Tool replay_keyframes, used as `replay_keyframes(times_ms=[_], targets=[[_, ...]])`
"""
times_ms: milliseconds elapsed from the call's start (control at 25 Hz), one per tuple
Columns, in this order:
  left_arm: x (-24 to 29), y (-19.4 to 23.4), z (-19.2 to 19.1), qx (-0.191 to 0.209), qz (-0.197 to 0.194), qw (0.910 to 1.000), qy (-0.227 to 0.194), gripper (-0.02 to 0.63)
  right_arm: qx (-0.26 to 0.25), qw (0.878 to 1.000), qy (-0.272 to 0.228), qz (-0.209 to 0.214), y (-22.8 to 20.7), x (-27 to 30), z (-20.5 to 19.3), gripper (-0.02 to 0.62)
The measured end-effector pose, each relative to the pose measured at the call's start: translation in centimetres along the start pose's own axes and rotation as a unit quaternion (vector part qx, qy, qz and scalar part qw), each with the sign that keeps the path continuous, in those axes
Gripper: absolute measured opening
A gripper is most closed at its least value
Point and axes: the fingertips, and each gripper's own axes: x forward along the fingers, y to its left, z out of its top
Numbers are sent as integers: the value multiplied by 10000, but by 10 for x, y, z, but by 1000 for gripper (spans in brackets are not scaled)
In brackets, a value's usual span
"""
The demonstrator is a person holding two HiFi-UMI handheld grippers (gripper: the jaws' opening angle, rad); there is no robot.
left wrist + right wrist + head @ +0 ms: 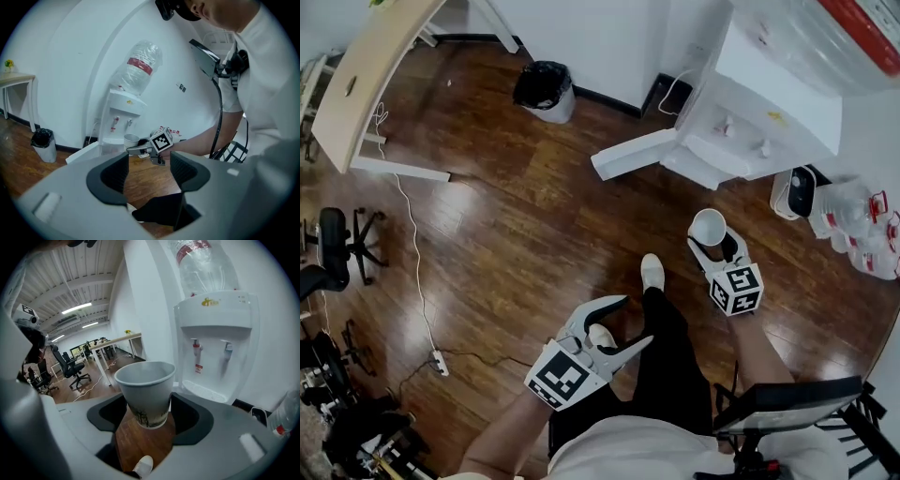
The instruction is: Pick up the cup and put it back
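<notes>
A white paper cup with a dark print near its base is held upright in the air by my right gripper, shut on its lower half. In the head view the cup hangs above the wood floor, a short way in front of the white water dispenser. The dispenser's drip tray and two taps show just behind the cup. My left gripper is open and empty, held low near my legs. From the left gripper view the cup appears small before the dispenser.
An open dispenser door juts out over the floor. A black-lined bin stands by the wall. A wooden desk and office chairs are at the left, with a cable across the floor. Water bottles sit at the right.
</notes>
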Motion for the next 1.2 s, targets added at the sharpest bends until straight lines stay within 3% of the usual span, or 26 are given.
replay_keyframes(times_ms=[360,720,1200], targets=[[50,66,-83,-69,123,9999,-58,262,-61,9989,-233,-391,-64,124,-74,298],[94,136,-151,-104,225,9995,-203,262,78,9934,-447,-1055,-166,253,-153,298],[147,203,-225,-462,390,9978,-279,262,127,9804,-853,-1770,-294,378,-188,298]])
